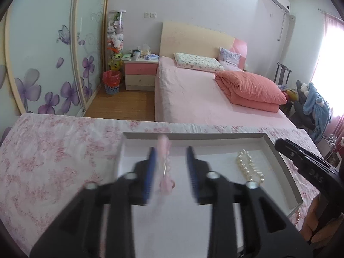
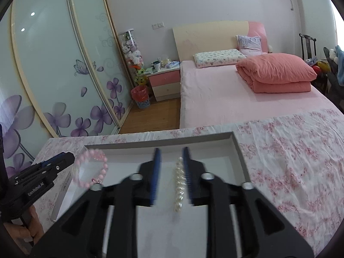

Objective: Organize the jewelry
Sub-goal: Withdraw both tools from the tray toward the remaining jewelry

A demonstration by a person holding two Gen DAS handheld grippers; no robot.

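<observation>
Left gripper (image 1: 169, 157) jaws are seen parted, the pink bead bracelet (image 1: 164, 167) loose between them, blurred. Right gripper (image 2: 171, 157) jaws are likewise parted around the pearl bracelet (image 2: 180, 185), not clamped. Both bracelets are located over the white tray (image 2: 238, 150), set on a floral-clothed table (image 2: 290, 161).

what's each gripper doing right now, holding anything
left gripper: open, the pink bead bracelet sits between its jaws over the white tray
right gripper: open, the pearl bracelet sits between its jaws
</observation>
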